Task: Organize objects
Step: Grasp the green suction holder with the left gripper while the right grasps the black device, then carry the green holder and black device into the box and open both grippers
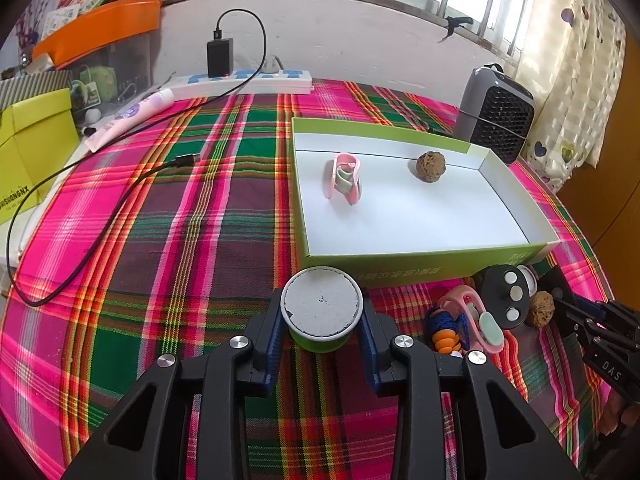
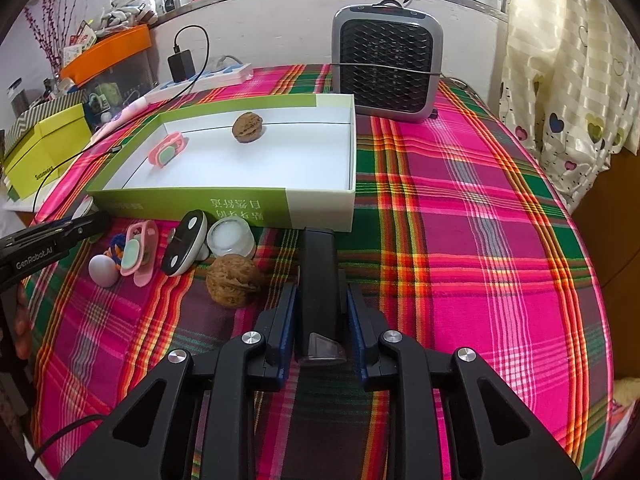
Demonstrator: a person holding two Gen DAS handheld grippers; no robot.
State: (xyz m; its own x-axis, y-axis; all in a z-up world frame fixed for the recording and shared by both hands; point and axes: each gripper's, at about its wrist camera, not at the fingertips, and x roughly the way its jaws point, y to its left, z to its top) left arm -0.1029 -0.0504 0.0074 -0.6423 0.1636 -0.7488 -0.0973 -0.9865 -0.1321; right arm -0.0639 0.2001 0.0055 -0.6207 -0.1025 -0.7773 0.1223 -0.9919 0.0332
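My left gripper (image 1: 322, 304) is shut on a small green tub with a grey-white lid (image 1: 320, 306) that stands on the plaid cloth just before the green box (image 1: 400, 268). My right gripper (image 2: 320, 292) is shut on a black oblong object with a clear end (image 2: 318, 264), close to the box's front wall (image 2: 180, 204). Inside the box lie a pink clip (image 1: 346, 178) and a walnut (image 1: 431, 166). Loose in front of it are a second pink clip (image 2: 138, 252), a walnut (image 2: 232, 284), a black-and-white oval piece (image 2: 186, 248), a white jar (image 2: 232, 236), a white ball (image 2: 102, 270) and a blue cord with orange beads (image 1: 444, 328).
A grey fan heater (image 2: 388, 60) stands behind the box. A power strip with a black charger (image 1: 244, 78) and a trailing black cable (image 1: 100, 224) lie at the back left. Yellow-green boxes (image 1: 32, 148) and an orange-lidded bin (image 1: 100, 28) line the left edge. A curtain (image 2: 560, 80) hangs at right.
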